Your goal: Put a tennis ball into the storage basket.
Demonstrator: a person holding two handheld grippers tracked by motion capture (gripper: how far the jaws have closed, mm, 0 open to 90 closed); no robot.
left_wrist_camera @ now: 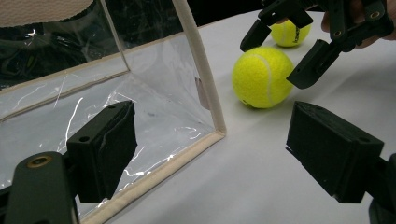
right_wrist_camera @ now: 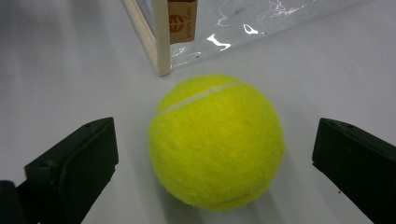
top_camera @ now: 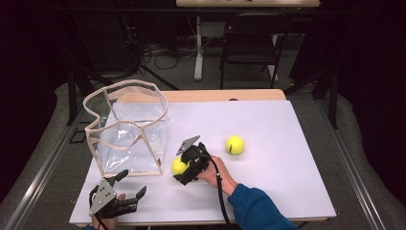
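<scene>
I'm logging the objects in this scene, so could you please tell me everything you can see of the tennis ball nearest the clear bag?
The near tennis ball is bright yellow-green and fuzzy like felt, with a pale curved seam across its top. It looks whole and round, and rests on the white table just off the front corner of the clear bag, apart from its cloth-trimmed edge. The right gripper stands open around it, one black jaw on each side with gaps showing, so only the table touches it.

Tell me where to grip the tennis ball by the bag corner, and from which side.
Grip the near tennis ball across its widest middle, coming in from the side away from the clear bag. The right gripper is already open with a jaw on each flank. It sits on the table, close to the bag's corner, so keep the jaws clear of it.
</scene>
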